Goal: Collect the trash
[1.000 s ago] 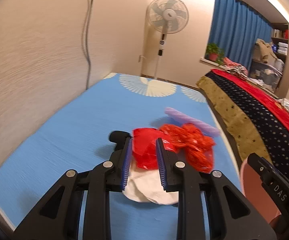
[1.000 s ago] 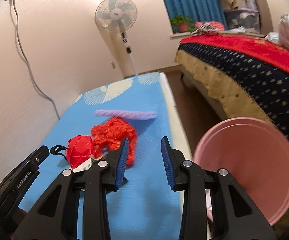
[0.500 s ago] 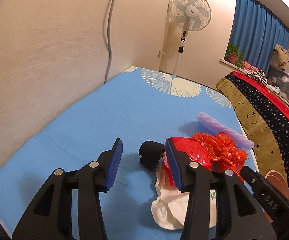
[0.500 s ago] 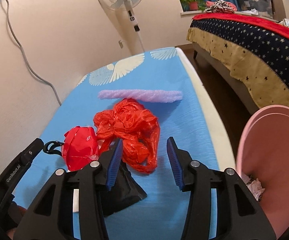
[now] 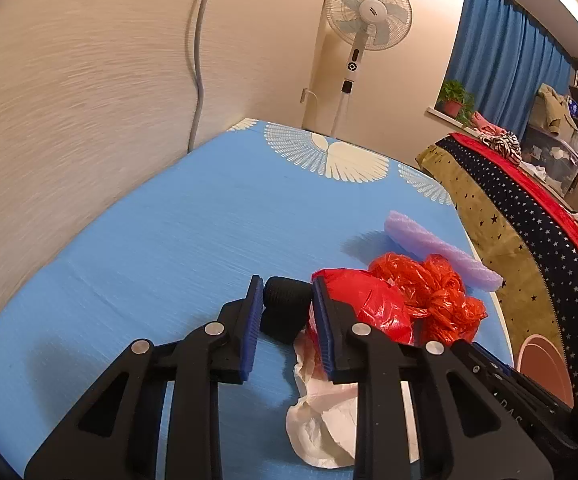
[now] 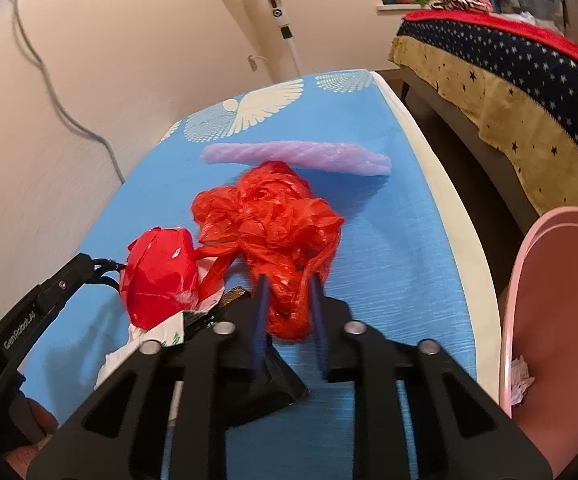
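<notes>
On the blue mat lie a black roll, a shiny red wrapper ball, a crumpled orange-red plastic bag, white paper and a purple foam strip. My left gripper has its jaws closed on the black roll. My right gripper has its jaws pinched on the near end of the orange-red bag. The red wrapper ball sits just right of my left gripper.
A pink bin with crumpled paper inside stands at the right of the mat. A bed with a starred cover lies beyond the floor gap. A standing fan and a wall cable are at the far end.
My left gripper let go of the red wrapper, shifted left and closed on the black roll. My right gripper moved forward from the bin side and closed on the orange-red bag.
</notes>
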`<action>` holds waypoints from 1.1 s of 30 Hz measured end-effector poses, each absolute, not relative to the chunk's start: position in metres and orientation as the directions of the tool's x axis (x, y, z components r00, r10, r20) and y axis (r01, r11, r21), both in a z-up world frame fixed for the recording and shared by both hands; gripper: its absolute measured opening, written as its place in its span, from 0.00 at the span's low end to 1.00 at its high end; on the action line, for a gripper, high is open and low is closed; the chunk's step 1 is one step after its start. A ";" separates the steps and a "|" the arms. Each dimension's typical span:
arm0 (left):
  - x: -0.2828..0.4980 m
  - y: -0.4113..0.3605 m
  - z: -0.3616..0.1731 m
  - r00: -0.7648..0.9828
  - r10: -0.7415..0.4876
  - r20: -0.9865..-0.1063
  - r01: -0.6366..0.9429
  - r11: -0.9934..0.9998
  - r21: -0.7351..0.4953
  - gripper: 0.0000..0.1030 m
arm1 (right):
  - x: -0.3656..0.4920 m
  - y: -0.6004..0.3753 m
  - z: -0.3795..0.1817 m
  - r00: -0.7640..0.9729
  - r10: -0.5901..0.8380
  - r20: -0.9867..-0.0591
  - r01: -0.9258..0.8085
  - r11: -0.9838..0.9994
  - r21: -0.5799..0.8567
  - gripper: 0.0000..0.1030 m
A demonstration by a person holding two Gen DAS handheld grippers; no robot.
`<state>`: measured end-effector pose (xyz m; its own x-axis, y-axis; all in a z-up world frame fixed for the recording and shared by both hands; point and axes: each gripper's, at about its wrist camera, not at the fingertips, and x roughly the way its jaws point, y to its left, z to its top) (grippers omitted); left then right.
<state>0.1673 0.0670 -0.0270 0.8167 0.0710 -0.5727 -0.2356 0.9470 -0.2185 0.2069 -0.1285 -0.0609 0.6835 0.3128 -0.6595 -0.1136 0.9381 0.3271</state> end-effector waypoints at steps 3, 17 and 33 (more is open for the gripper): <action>0.164 0.072 -0.022 0.823 0.090 -0.561 -0.255 0.941 -0.222 0.24 | 0.201 -0.128 -0.053 0.697 0.310 -0.647 -0.124 0.940 0.318 0.10; 0.135 0.062 0.010 0.863 0.080 -0.498 -0.208 0.956 -0.207 0.24 | 0.162 -0.137 -0.014 0.748 0.298 -0.594 -0.152 0.947 0.284 0.04; 0.095 0.041 0.031 0.888 0.019 -0.460 -0.122 0.973 -0.197 0.24 | 0.114 -0.165 0.024 0.808 0.236 -0.540 -0.112 0.961 0.252 0.03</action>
